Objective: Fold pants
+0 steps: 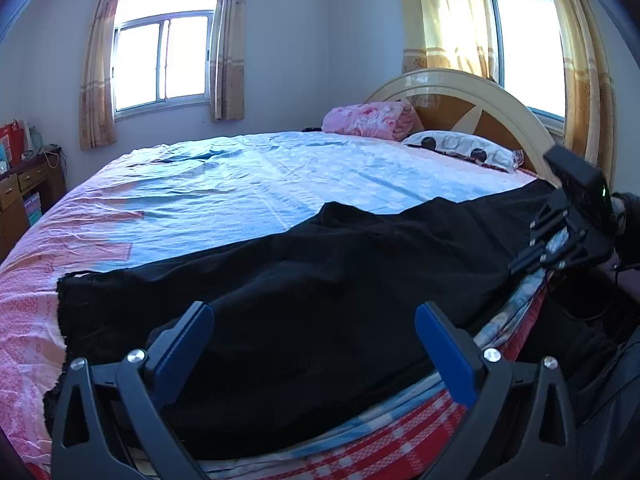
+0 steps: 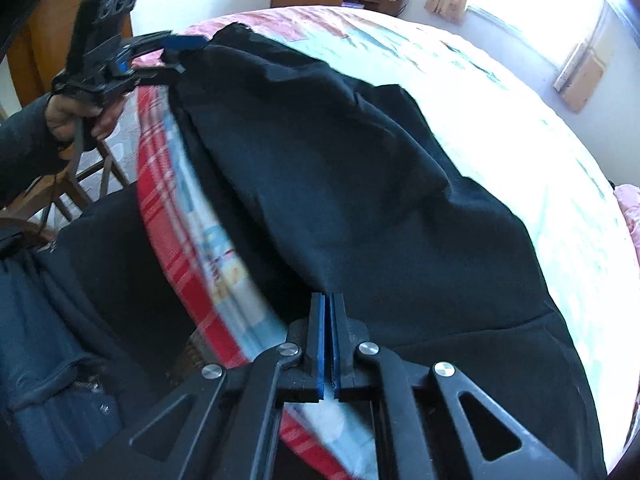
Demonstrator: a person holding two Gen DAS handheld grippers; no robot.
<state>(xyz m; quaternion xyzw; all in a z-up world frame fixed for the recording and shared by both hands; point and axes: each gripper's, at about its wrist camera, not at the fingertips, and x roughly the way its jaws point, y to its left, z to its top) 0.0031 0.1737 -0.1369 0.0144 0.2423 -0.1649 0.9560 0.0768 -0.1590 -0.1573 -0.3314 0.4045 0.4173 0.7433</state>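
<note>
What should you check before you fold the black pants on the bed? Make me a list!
1. Black fabric pants lie flat on the blue and pink bed sheet: not ok, wrinkled, and one side hangs over the bed's edge.
2. Left gripper ready to grab: ok, jaws wide open over the pants, touching nothing.
3. Right gripper has hold of the pants: cannot tell; its blue pads are together at the pants' edge, but no cloth shows clearly between them.
4. Space on the sheet to fold onto: ok, bare sheet beyond the pants.
5. Pink folded blanket out of the way: ok, up by the headboard.
</note>
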